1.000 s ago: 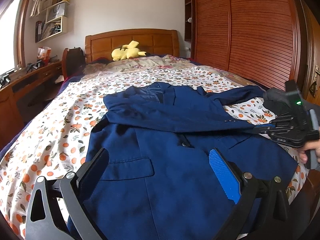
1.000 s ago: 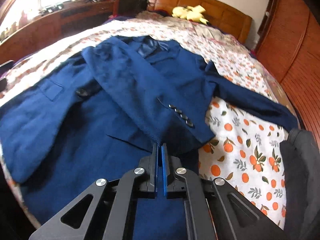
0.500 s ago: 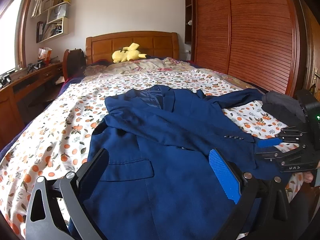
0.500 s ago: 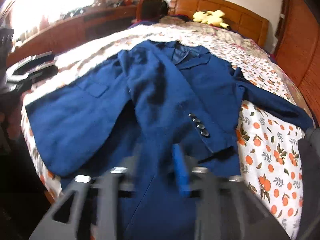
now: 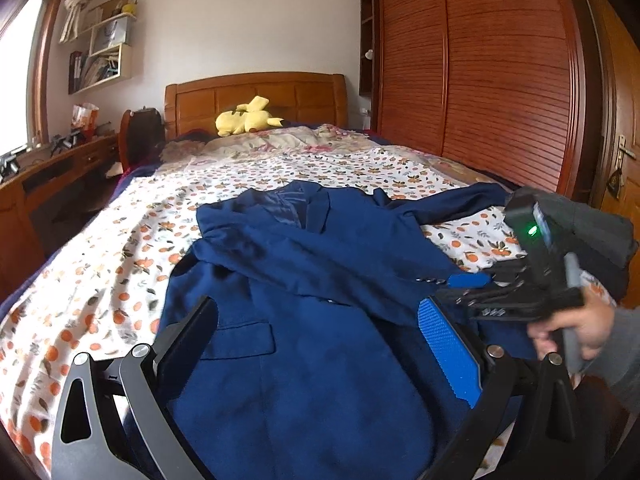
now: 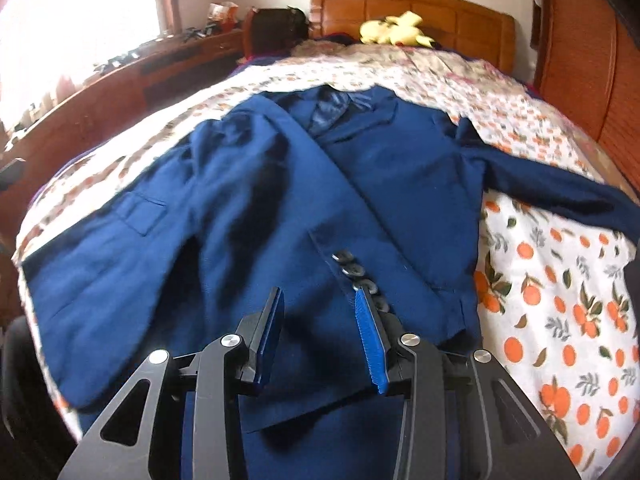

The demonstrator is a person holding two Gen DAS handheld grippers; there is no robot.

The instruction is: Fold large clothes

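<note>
A navy blue suit jacket (image 5: 312, 312) lies front-up on the orange-print bedsheet (image 5: 120, 248), collar toward the headboard. One sleeve is folded diagonally across its chest, its buttoned cuff (image 6: 360, 276) near the right edge; the other sleeve (image 6: 560, 188) stretches out to the right. My left gripper (image 5: 320, 320) is open and empty over the jacket's lower hem. My right gripper (image 6: 320, 308) is open and empty just above the folded cuff; it also shows in the left wrist view (image 5: 472, 284), held in a hand.
A dark grey garment (image 5: 600, 240) is piled at the bed's right edge. A yellow plush toy (image 5: 246, 120) lies by the wooden headboard (image 5: 256, 92). A wooden desk (image 5: 48, 176) runs along the left; a wardrobe (image 5: 480, 72) stands on the right.
My right gripper has let go of the sleeve cuff, opened and pulled back a little. The sleeve now rests across the jacket. The left gripper has stayed open and almost still.
</note>
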